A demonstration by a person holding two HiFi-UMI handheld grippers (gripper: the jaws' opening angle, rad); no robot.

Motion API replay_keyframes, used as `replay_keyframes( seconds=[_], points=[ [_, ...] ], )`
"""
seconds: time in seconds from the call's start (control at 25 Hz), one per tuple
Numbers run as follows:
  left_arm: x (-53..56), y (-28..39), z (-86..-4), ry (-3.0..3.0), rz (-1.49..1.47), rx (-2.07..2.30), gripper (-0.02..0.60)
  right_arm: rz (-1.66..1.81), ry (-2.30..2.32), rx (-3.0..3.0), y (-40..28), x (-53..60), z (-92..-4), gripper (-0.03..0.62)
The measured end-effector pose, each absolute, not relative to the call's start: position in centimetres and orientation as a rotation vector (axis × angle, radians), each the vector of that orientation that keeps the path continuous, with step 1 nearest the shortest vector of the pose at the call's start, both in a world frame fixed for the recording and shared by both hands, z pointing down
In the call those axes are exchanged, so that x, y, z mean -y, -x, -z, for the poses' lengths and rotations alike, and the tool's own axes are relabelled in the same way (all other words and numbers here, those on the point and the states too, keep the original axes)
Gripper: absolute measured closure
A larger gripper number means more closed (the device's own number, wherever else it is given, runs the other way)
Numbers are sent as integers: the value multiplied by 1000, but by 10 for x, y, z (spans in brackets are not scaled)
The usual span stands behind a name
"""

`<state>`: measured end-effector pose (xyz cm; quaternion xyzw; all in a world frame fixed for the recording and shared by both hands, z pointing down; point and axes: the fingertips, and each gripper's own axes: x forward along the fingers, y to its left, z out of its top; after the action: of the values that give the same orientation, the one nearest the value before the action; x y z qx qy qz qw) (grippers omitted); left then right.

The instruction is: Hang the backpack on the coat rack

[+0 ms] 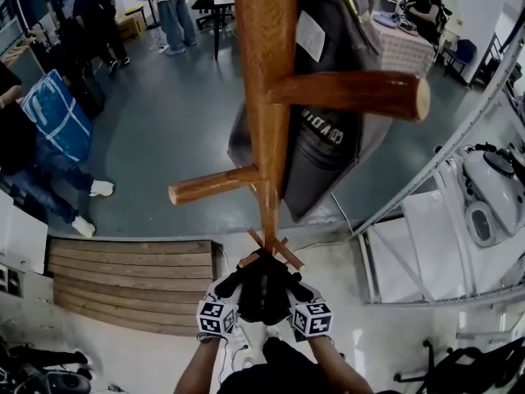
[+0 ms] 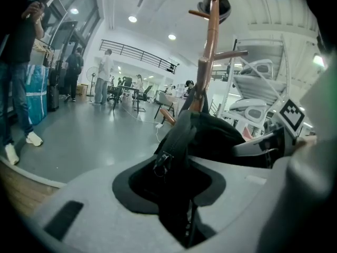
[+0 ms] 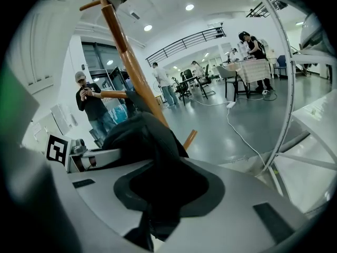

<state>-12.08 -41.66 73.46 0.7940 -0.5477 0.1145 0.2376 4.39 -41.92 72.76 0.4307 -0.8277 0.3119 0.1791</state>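
Note:
In the head view the wooden coat rack (image 1: 267,97) rises in the middle, with one peg pointing right (image 1: 353,93) and one pointing left (image 1: 213,185). Low by its foot hangs a black backpack (image 1: 262,290), gripped from both sides. My left gripper (image 1: 236,286) is shut on its strap next to a zip pull (image 2: 160,159). My right gripper (image 1: 291,288) is shut on black fabric (image 3: 145,141) on the other side. From each gripper view the rack pole (image 2: 208,51) (image 3: 126,51) stands just behind the bag. The jaws' inner pads are hidden by the cloth.
A grey bag (image 1: 332,138) hangs on the rack's far side. A wooden slatted step (image 1: 131,277) lies at the left, and a slanting metal rail (image 1: 443,162) and white equipment (image 1: 492,187) at the right. People stand on the grey floor beyond, one beside a blue bag (image 1: 53,113).

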Motion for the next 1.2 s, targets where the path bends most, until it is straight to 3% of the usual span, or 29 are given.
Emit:
replay_keyframes(
  seconds=[0.6,0.84,1.2],
  points=[
    [415,129,-738,-2220,-328,1503,404,-778,-1260,2304,-40,418,-739,474],
    [411,132,-736,-2202,-360,1550,351,-809,-1241,2305,-38,421,-736,372],
    [391,152,-702,-2205,-306,1666,341,-739,-1275,2334,-38,409,-706,368]
  ],
)
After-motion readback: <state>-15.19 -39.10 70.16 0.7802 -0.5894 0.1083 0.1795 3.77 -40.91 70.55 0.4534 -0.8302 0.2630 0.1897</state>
